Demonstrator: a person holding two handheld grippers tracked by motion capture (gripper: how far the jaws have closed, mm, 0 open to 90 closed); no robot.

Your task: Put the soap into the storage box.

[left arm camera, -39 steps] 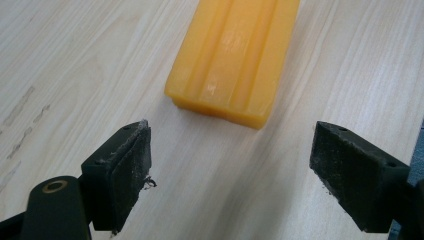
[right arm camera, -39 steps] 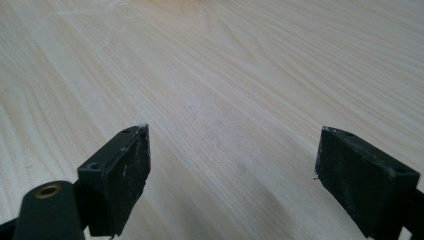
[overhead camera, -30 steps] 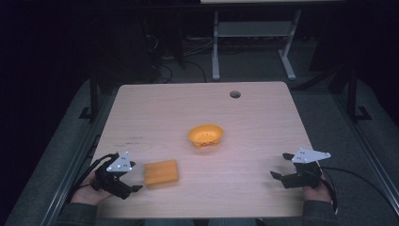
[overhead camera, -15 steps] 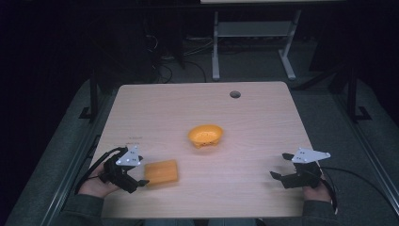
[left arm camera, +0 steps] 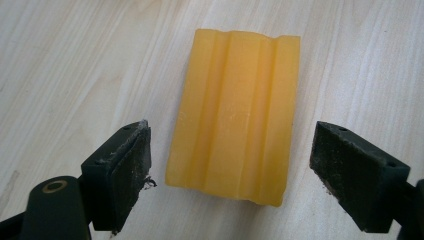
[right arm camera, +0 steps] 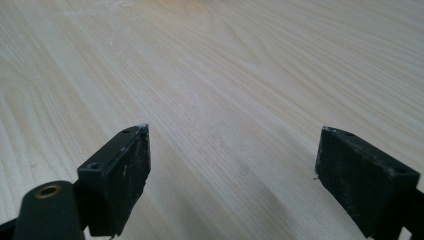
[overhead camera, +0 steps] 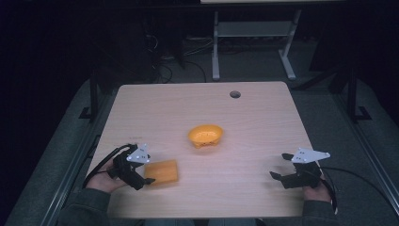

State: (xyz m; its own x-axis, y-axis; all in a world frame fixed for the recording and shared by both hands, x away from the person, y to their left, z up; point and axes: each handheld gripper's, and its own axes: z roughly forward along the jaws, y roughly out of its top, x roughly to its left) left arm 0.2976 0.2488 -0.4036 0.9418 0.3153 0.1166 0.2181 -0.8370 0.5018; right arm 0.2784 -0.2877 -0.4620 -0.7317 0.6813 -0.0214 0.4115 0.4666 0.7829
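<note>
Work surface: a pale wood-grain table (overhead camera: 263, 127) with rounded corners; a small dark round hole (overhead camera: 235, 94) sits near its far edge.

Ribbed block: a yellow-orange rectangular block (left arm camera: 235, 115) with lengthwise ridges on its top lies flat on the table near the front left. In the high view the same block (overhead camera: 162, 172) lies just beside the left gripper.

Bowl: a small orange plastic bowl (overhead camera: 205, 135) stands near the middle of the table, well apart from both grippers and apart from the block.

Left gripper: the black two-jaw left gripper (overhead camera: 145, 173) is held in the person's left hand (overhead camera: 104, 177) at the front left edge. In the left gripper view its jaws stand wide apart, one on each side of the block's near end. A gap of bare table shows between each pad and the block, so neither pad touches it. The gripper (left arm camera: 230, 175) holds nothing.

Right gripper: the black two-jaw right gripper (overhead camera: 278, 165) is held in the person's right hand (overhead camera: 315, 190) at the front right. Its jaws are spread wide, with bare wood between them in the right gripper view (right arm camera: 232, 172). It holds nothing.

Cables: a dark cable (overhead camera: 360, 181) trails from the right gripper toward the right edge.

Surroundings: a white metal table frame (overhead camera: 251, 30) stands on the dark floor beyond the table.
</note>
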